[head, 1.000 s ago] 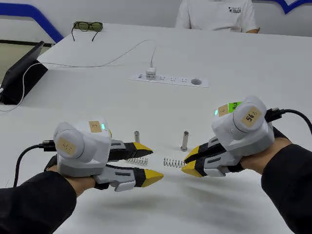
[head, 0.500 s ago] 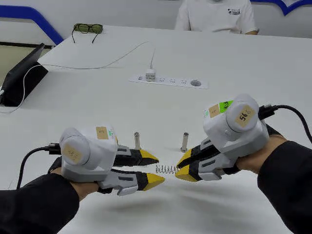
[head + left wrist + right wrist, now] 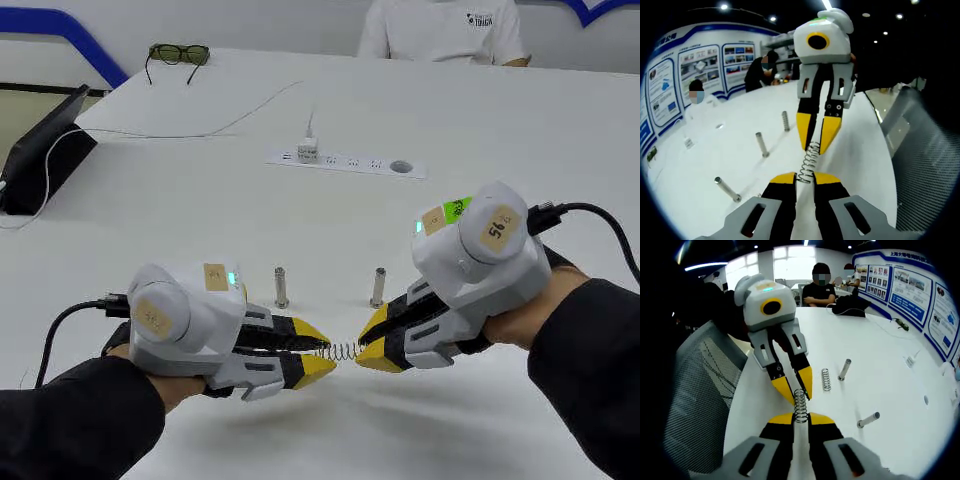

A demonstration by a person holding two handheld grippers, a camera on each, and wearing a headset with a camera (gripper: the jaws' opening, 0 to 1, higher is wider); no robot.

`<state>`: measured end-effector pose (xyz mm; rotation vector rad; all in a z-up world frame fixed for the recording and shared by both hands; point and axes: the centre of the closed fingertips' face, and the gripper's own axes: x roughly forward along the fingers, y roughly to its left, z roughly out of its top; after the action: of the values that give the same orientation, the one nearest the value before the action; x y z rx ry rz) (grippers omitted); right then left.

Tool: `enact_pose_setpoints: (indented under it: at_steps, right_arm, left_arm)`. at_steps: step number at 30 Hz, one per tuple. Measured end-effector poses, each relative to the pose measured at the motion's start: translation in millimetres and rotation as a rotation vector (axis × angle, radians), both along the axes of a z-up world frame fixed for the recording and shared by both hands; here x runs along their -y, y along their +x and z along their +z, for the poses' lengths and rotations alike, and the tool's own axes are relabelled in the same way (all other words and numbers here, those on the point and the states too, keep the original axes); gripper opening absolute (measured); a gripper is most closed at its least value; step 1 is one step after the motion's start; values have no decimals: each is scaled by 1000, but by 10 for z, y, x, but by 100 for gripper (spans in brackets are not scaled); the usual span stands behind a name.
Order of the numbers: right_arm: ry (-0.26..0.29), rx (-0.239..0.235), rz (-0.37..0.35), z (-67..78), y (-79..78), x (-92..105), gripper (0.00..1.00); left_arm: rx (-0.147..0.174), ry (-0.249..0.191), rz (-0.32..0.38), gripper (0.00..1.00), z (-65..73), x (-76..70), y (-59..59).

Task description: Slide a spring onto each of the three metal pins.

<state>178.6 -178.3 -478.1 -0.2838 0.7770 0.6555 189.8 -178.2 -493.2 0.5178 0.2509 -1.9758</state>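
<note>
Left tongs [image 3: 327, 355] have met right tongs [image 3: 360, 351], both clenched on one spring [image 3: 343, 350].

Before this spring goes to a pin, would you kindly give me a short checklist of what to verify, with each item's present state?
1. Spring held: the right gripper is shut on one end. Ok.
2. Handover grip: the left gripper has its jaws on the other end. Ok.
3. Spring undamaged: it bows slightly between the grippers, and whether it is kinked is too fine to see. Cannot tell.
4. Pins free: all three stand bare in the left gripper view. Ok.
5. Next spring ready: a second spring lies on the table beside a pin. Ok.
6. Third spring located: cannot tell.
</note>
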Motion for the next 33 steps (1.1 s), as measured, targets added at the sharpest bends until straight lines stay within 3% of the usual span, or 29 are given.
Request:
enact_pose_setpoints:
  at_steps: [14,33]
  right_arm:
    - [30,79,4,230,154,-114,11]
    - [50,127,12,284,297,-273,11]
  left_arm:
    - [-17,-1,-1,11,1,9,-27]
    - [-38,-5,-5,12,4,15,-63]
